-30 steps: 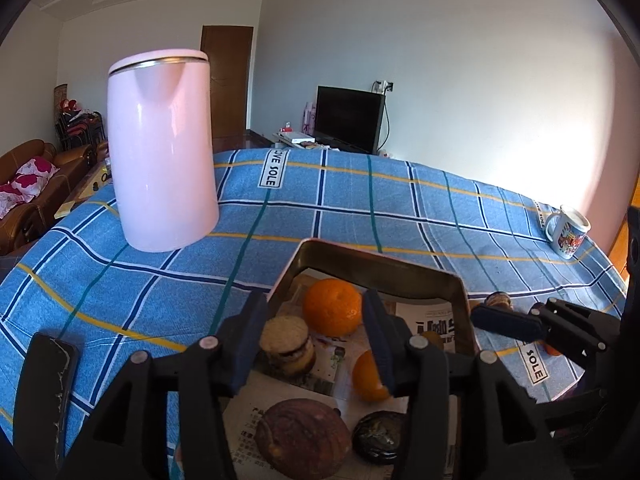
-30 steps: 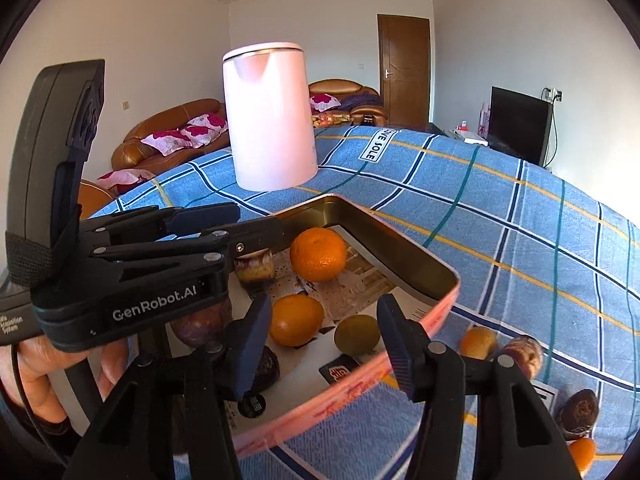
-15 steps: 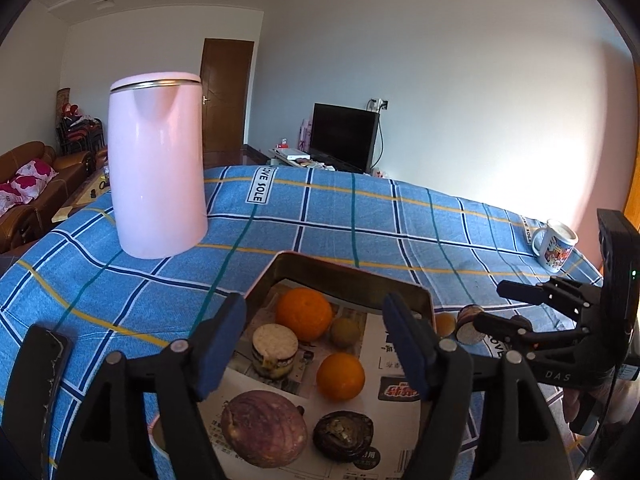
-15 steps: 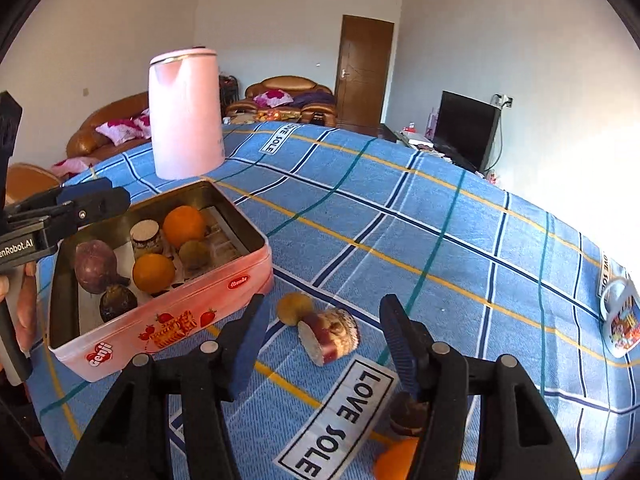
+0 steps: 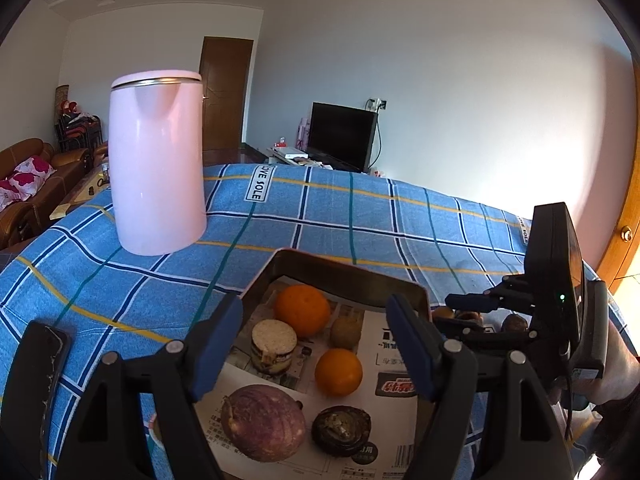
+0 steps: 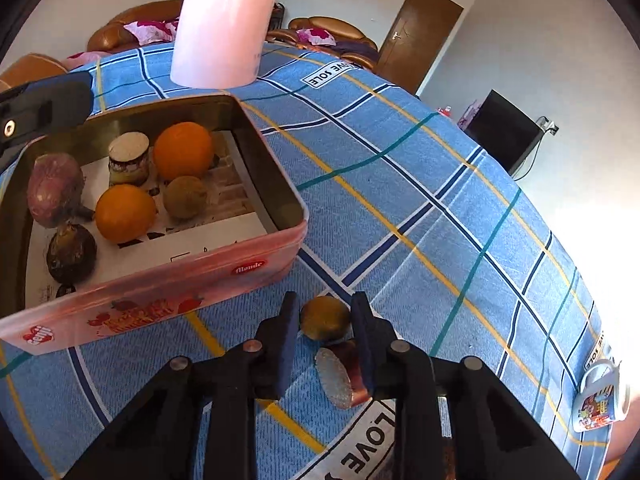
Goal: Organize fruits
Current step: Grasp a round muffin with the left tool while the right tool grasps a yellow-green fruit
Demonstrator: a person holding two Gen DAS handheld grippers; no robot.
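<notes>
A pink tin (image 6: 168, 280) (image 5: 352, 276) lined with newspaper holds two oranges (image 6: 183, 151) (image 6: 125, 213), a kiwi (image 6: 185, 197), a cut fruit piece (image 6: 129, 157), a purple fruit (image 6: 54, 189) and a dark fruit (image 6: 71, 253). My left gripper (image 5: 316, 348) is open and empty above the tin. My right gripper (image 6: 325, 320) is lowered to the cloth beside the tin, its jaws narrowly open around a brown kiwi (image 6: 325, 317); whether the pads touch it I cannot tell. A cut fruit half (image 6: 340, 374) lies just behind the kiwi.
A tall pink kettle (image 5: 157, 160) (image 6: 224, 24) stands on the blue checked tablecloth (image 6: 420, 200) behind the tin. A printed mug (image 6: 598, 396) sits at the table's far right edge. More small fruits (image 5: 514, 322) lie right of the tin.
My right gripper has dropped down to the table and its jaws have narrowed around the kiwi. The left gripper stays open above the tin.
</notes>
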